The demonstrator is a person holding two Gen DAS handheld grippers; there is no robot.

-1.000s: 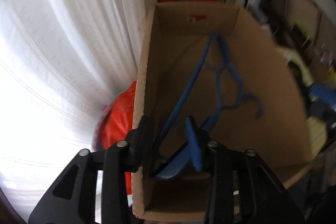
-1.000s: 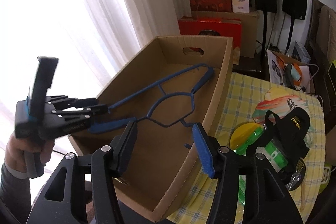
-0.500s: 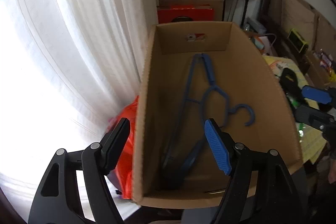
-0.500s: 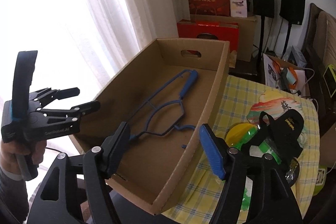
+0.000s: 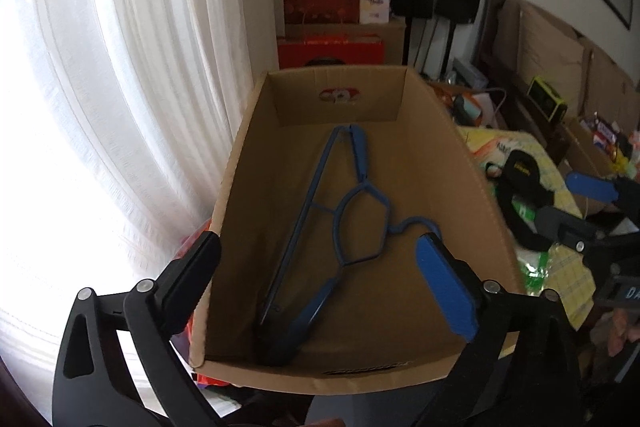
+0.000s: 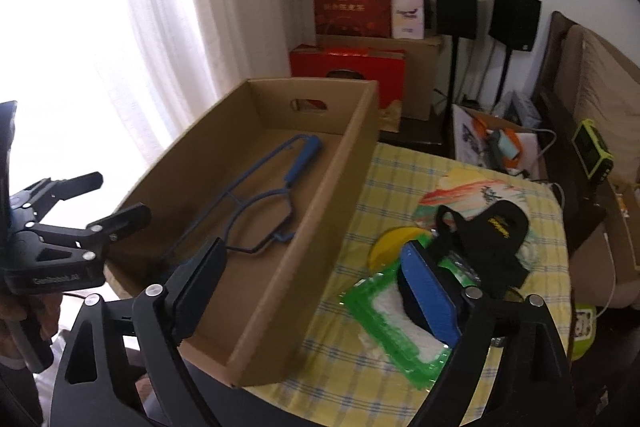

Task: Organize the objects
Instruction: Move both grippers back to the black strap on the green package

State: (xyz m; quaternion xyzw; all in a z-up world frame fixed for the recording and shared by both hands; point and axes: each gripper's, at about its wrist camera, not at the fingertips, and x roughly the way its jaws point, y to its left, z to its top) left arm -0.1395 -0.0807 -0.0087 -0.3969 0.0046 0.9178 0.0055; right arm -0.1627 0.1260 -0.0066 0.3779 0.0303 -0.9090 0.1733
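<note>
jaws: both grippers opening wide, empty | hanger [image 5: 352, 211]: flat in box [image 5: 472, 187], beyond jaws

A blue plastic hanger [image 5: 348, 223] lies flat on the floor of an open cardboard box [image 5: 472, 187], one arm pointing to twelve o'clock, the hook curling toward three o'clock, touching nothing else.

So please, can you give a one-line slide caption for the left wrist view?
Blue hanger lies in the cardboard box; left gripper opening above.
</note>
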